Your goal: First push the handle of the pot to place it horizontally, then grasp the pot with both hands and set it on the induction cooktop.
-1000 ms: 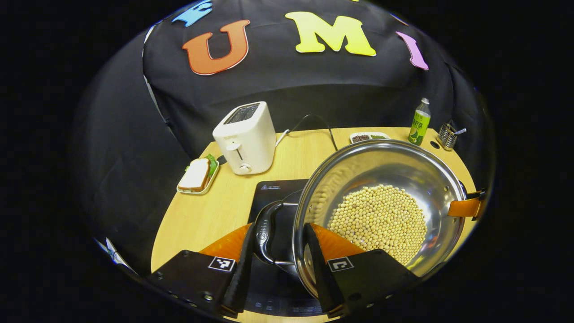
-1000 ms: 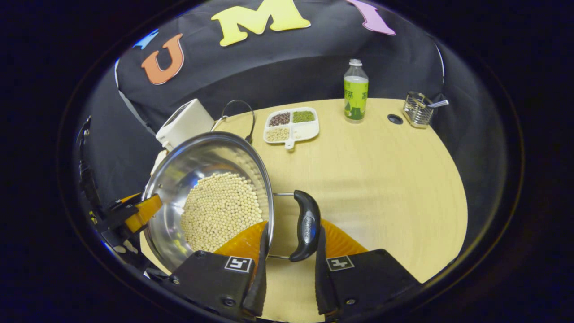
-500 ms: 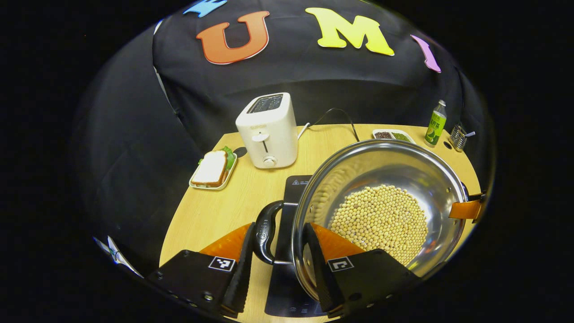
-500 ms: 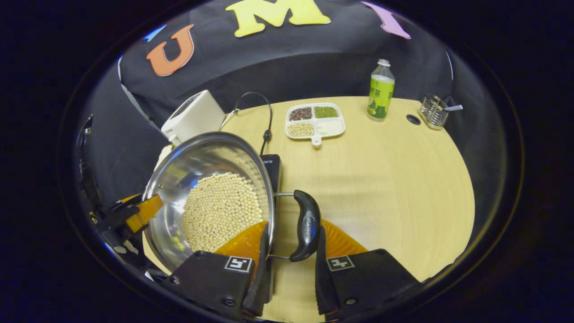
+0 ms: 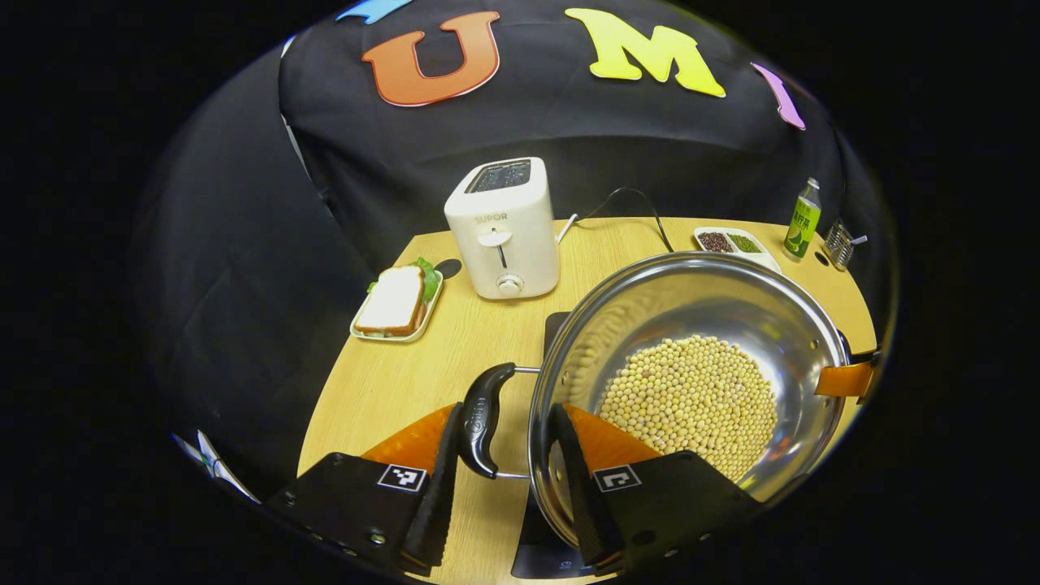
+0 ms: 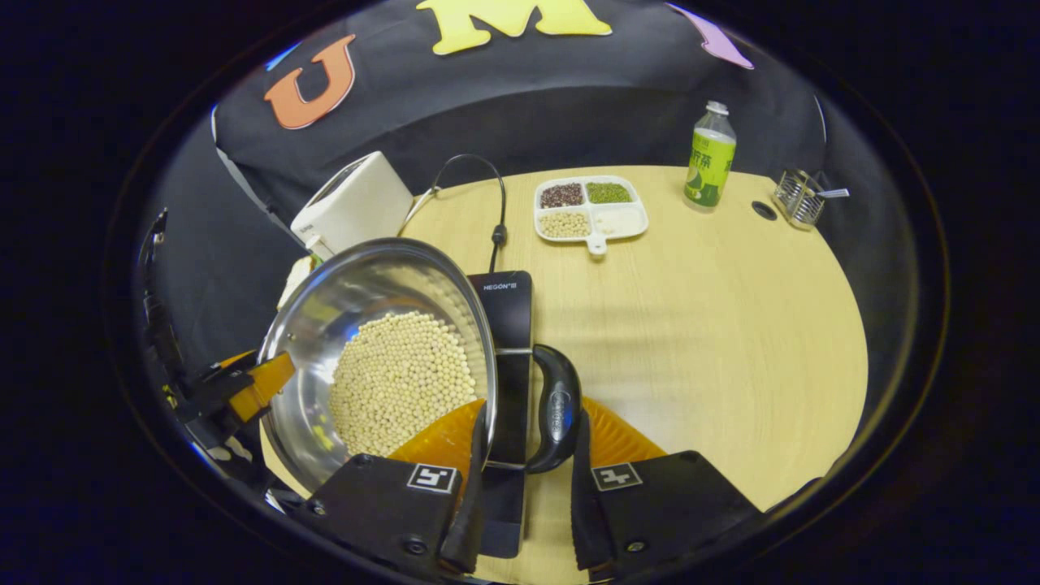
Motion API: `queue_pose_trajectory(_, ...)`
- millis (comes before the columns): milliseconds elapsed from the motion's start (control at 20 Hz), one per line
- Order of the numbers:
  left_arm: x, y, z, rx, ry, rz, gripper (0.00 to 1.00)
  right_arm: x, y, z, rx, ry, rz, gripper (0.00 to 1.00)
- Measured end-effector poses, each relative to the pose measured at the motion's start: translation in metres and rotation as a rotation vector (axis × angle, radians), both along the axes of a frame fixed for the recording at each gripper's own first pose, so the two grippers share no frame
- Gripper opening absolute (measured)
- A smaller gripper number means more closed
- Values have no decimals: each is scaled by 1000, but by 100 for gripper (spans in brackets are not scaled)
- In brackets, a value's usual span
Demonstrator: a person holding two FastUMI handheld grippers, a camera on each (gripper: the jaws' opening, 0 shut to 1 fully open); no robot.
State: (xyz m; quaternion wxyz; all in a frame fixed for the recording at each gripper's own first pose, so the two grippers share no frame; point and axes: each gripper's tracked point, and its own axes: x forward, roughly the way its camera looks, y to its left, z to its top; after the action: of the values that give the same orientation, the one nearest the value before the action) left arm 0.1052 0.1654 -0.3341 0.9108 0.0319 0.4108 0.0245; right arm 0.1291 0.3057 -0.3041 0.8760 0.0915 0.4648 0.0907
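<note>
A steel pot point(image 5: 691, 301) full of pale beans point(image 5: 691, 398) hangs between both grippers. In the left gripper view my left gripper point(image 5: 504, 487) is shut across the pot's left handle point(image 5: 481, 418) and rim, one finger outside the handle, the other inside the wall. In the right gripper view my right gripper point(image 6: 526, 496) grips the right handle point(image 6: 557, 410) and rim the same way. The black induction cooktop point(image 6: 508, 313) lies under the pot's right side; the pot hides most of it. The left handle is over bare wood.
A white toaster point(image 5: 504, 227) with its cable stands at the back. A sandwich on a tray point(image 5: 396, 301) lies at the table's left edge. A divided dish point(image 6: 591, 213), a green bottle point(image 6: 709, 156) and a wire holder point(image 6: 800, 199) stand at the back right.
Both grippers have carried the pot leftward over the table. The cooktop, earlier under the left handle, now lies beneath the pot's body and right handle.
</note>
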Motion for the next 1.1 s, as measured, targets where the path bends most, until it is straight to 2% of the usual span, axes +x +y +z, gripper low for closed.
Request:
queue_pose_trajectory(250,0,1,-6,-10,-5,-7,60,1,0,1,-5,-13,-10,44)
queue_pose_trajectory(400,-1,4,-7,-17,-38,-13,60,2,0,1,9,-40,-25,51)
queue_pose_trajectory(750,-1,1,-4,-6,-43,-32,61,1,0,1,5,-50,-40,53)
queue_pose_trajectory(900,-1,1,-4,-4,-43,-43,63,2,0,1,13,-53,-33,58)
queue_pose_trajectory(950,-2,1,-4,-4,-50,-53,65,1,1,-1,25,-46,-20,59)
queue_pose_trajectory(1000,-3,2,-3,0,-63,-59,77,-1,2,-3,55,-46,-20,68)
queue_pose_trajectory(1050,-7,7,-3,27,-80,-48,81,-1,0,-2,81,-58,-37,69)
queue_pose_trajectory(1100,-10,15,-3,61,-101,-38,89,0,-8,-3,87,-73,-54,75)
